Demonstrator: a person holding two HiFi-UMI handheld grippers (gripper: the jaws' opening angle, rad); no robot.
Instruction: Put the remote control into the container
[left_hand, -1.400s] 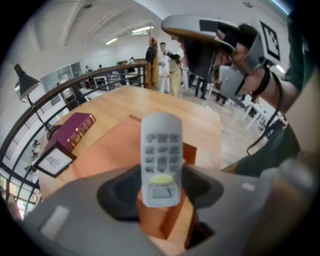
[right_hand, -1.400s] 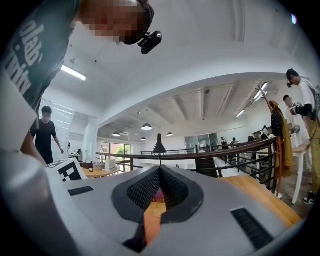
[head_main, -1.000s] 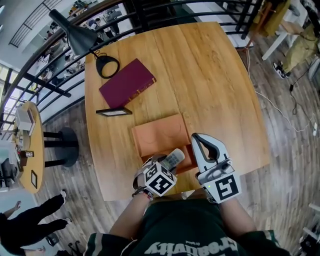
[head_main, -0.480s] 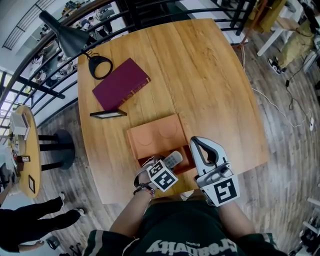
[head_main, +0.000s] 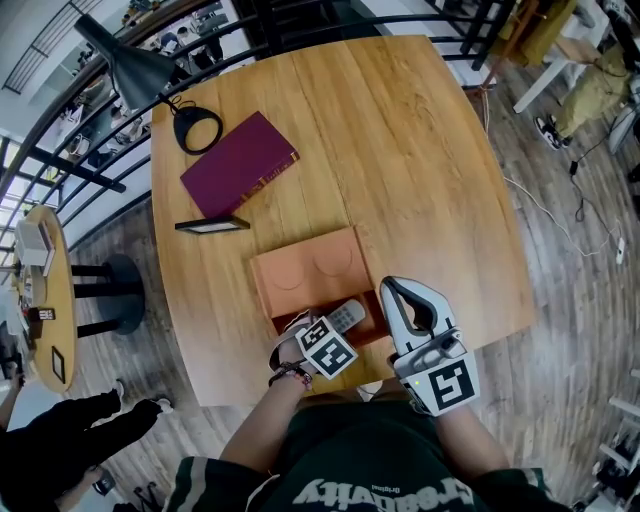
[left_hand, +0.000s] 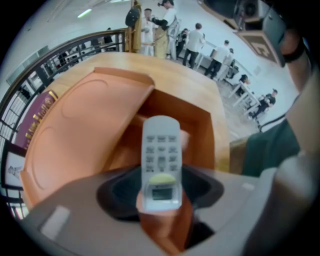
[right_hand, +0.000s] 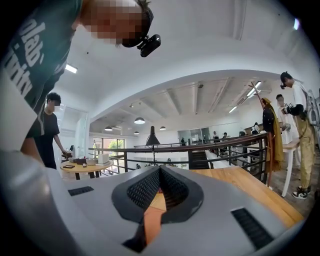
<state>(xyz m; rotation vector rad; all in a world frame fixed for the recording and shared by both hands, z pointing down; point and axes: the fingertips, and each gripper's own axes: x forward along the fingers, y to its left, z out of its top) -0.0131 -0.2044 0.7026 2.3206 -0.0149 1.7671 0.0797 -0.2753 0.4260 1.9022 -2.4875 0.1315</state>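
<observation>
Left claw (head_main: 338, 324) lower, remote (head_main: 348, 316) over container (head_main: 300, 275)

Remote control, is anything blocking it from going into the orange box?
Nothing visible blocks it. The left gripper holds the remote control over the open compartment of the orange container. The container's flat top sits off to one side.

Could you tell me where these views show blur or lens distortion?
Head view: sharp, with the edges bowed. Left gripper view: heavy fisheye and dark corners, with the remote control slightly soft. Right gripper view: the railing curves, and the background is crisp.
</observation>
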